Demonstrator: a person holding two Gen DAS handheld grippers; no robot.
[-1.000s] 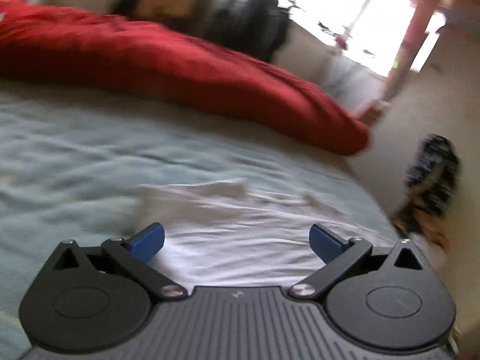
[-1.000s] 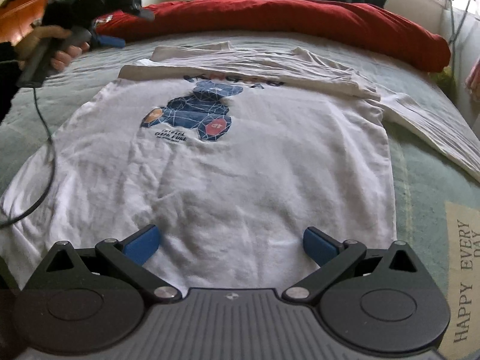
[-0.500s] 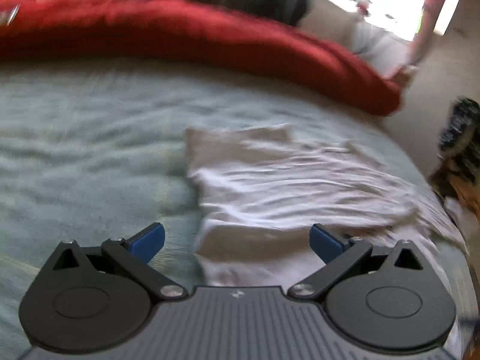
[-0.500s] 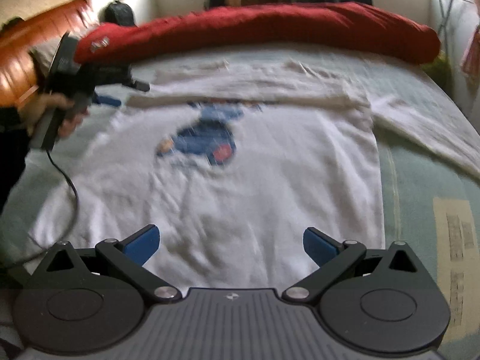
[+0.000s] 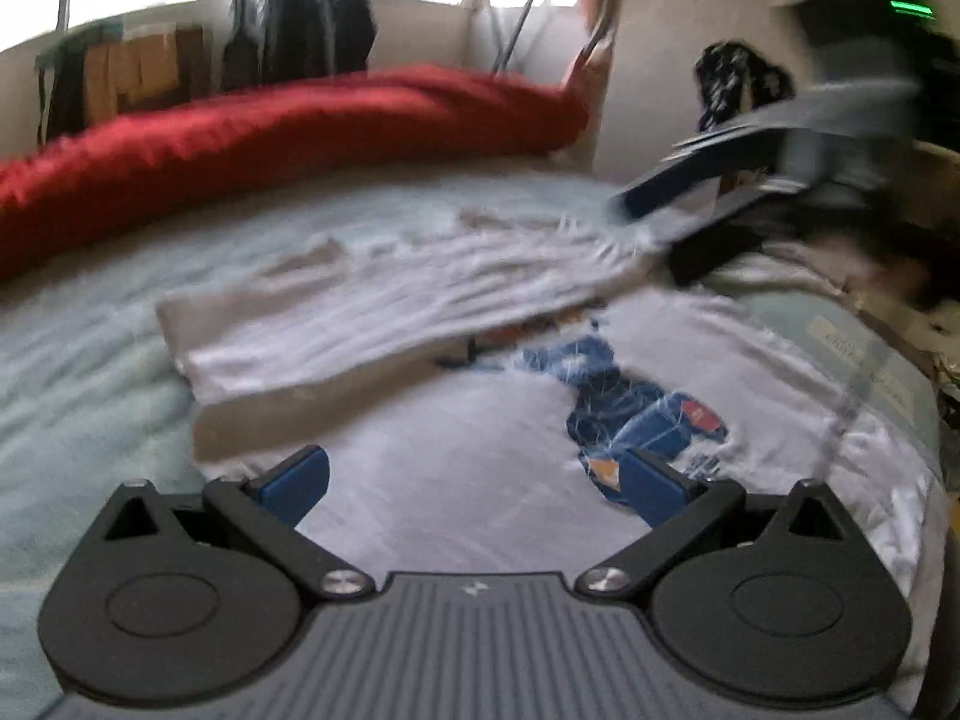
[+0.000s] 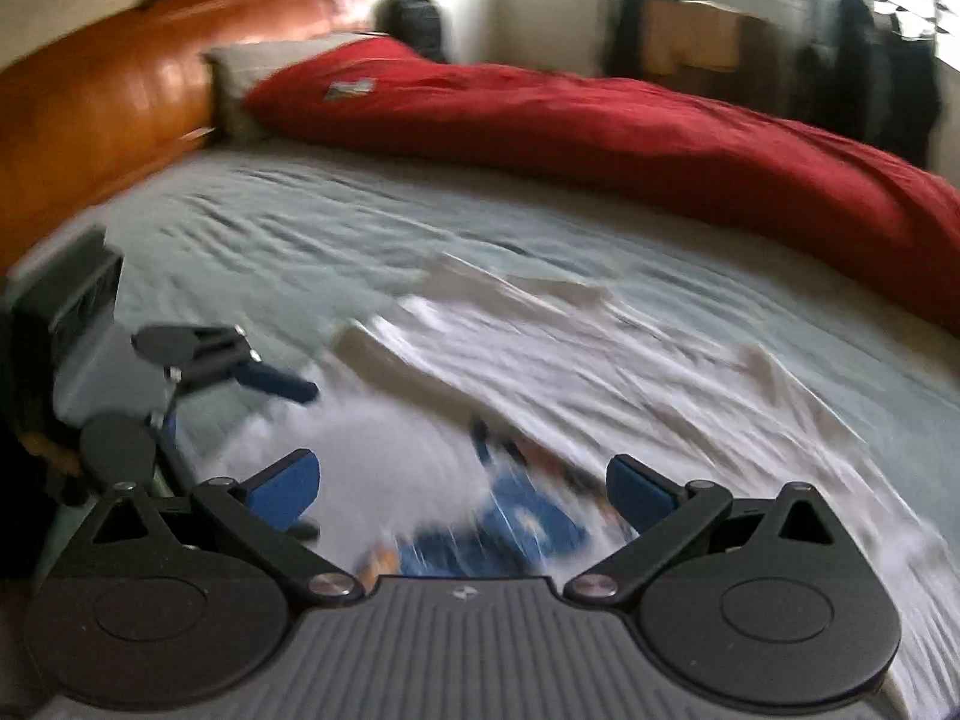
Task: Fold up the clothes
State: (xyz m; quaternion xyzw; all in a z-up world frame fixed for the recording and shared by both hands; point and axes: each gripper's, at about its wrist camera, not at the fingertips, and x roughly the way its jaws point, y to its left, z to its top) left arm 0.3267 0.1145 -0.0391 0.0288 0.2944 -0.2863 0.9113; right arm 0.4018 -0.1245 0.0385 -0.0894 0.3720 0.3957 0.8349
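Observation:
A white T-shirt (image 5: 456, 468) with a blue printed figure (image 5: 636, 408) lies flat on the pale green bedsheet (image 5: 90, 360); its top part is folded over in a band (image 5: 384, 306). My left gripper (image 5: 474, 483) hovers open over the shirt's chest area, nothing between its blue pads. In the left wrist view my right gripper (image 5: 660, 222) shows blurred at the upper right, above the shirt's far edge. My right gripper (image 6: 462, 486) is open over the shirt (image 6: 600, 372) and the print (image 6: 510, 528). The left gripper (image 6: 240, 372) appears at the left there, open.
A long red duvet (image 5: 270, 132) lies along the far side of the bed. An orange-brown headboard (image 6: 102, 102) and a grey pillow (image 6: 264, 66) stand at the bed's head. Clothes hang near the window (image 5: 300, 36). Dark items sit beside the bed (image 5: 738, 78).
Both grippers have swung round over the shirt: the left view turned from the bed's far corner onto the print, the right view turned left toward the headboard. Both stayed open.

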